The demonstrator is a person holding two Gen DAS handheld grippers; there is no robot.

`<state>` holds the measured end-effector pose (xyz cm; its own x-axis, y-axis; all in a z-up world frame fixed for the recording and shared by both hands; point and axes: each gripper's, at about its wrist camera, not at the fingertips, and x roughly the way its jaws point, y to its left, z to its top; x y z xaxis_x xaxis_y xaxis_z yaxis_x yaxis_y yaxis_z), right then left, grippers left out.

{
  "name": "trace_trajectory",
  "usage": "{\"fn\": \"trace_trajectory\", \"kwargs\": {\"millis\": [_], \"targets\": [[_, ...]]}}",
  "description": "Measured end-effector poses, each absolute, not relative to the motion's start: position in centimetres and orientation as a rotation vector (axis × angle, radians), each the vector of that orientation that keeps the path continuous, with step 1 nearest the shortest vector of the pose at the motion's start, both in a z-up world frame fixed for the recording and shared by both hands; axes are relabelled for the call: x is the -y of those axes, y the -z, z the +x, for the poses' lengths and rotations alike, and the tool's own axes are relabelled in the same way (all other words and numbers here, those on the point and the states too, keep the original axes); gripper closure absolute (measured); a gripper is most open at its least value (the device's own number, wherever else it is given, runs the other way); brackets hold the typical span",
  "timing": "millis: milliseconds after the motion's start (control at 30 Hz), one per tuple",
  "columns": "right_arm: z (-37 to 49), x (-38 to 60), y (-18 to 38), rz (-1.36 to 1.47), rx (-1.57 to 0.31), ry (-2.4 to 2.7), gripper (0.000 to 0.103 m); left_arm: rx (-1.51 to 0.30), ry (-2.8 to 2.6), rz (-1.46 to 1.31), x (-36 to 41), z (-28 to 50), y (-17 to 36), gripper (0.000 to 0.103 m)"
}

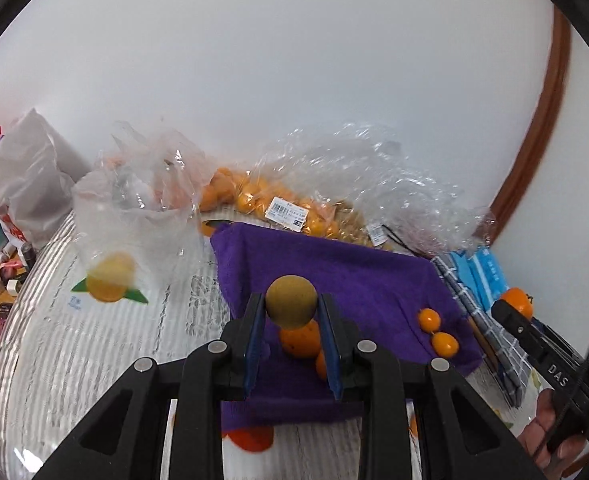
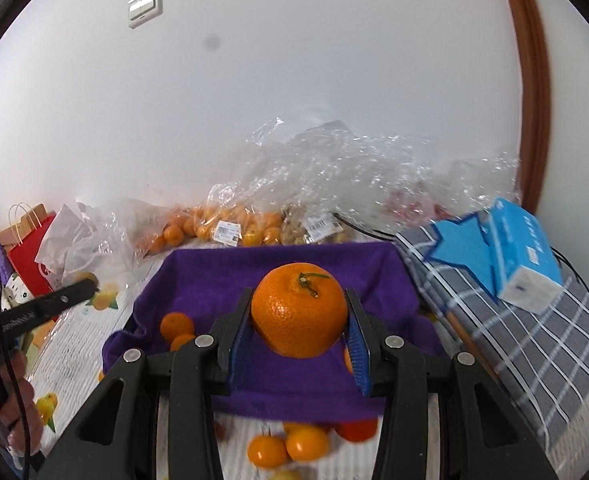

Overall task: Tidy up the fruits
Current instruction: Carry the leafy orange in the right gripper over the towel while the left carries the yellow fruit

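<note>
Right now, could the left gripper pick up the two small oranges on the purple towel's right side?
Probably not yet: the left gripper is shut on a brownish-green fruit. The small oranges lie uncovered on the purple towel.

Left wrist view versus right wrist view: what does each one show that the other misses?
Only the left wrist view shows the left claw shut on a round brownish-green fruit, plus the clear plastic bag printed with a lemon. Only the right wrist view shows the white wall switch and the right claw shut on a large stemmed orange mandarin. Both show the purple cloth and the bagged small oranges.
</note>
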<state>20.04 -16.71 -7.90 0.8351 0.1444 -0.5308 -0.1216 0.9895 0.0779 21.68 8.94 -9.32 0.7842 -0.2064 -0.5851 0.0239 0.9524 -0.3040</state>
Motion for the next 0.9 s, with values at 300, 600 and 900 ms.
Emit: {"fn": "trace_trajectory", "kwargs": {"millis": [300,600,900], "targets": [[24.1,16.2,11.1,0.04,-0.616,-0.155,0.061,-0.677,0.126,-0.339,-7.8,26.7,12.5,0.077],[26.1,15.8,14.7,0.035,-0.717,-0.17,0.061,-0.702,0.121,-0.367,-8.8,28.1,15.6,0.077],[26.4,15.1,16.3,-0.009,-0.755,-0.163,0.061,-0.725,0.13,-0.373,-8.8,29.0,16.3,0.077]]}}
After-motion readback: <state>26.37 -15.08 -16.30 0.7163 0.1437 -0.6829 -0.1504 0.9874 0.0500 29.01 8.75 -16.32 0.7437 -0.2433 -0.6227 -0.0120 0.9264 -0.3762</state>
